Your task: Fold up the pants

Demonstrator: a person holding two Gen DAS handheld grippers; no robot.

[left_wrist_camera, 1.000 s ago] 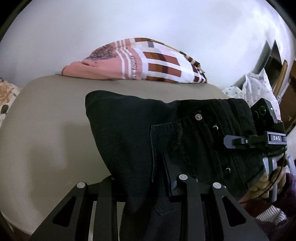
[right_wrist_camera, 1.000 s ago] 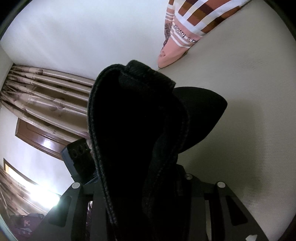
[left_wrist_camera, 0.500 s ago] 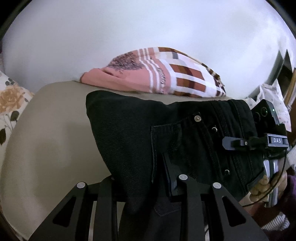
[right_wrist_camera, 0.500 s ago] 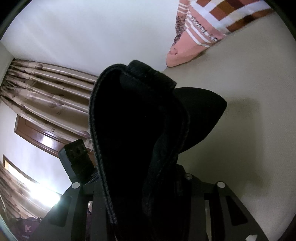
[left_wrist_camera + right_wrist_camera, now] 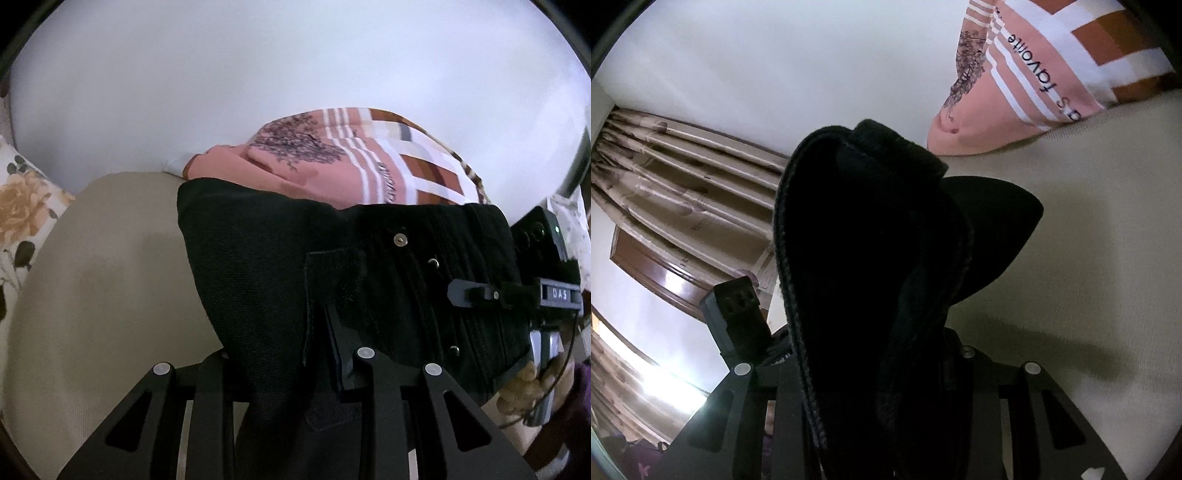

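Pink pillow (image 5: pixel 332 166) on beige bed (image 5: pixel 103 280)

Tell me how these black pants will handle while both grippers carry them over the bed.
Likely floppy: the black pants sag and fold between the left gripper and right gripper. Probably fairly heavy for cloth, since the thick stitched waistband looks like denim. Slipping seems unlikely, as the coarse weave is bunched between the fingers.

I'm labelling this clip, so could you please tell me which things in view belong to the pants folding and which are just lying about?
Part of the job:
- black pants
- left gripper
- right gripper

Just lying about:
- pink striped cloth
- floral pillow
- curtains
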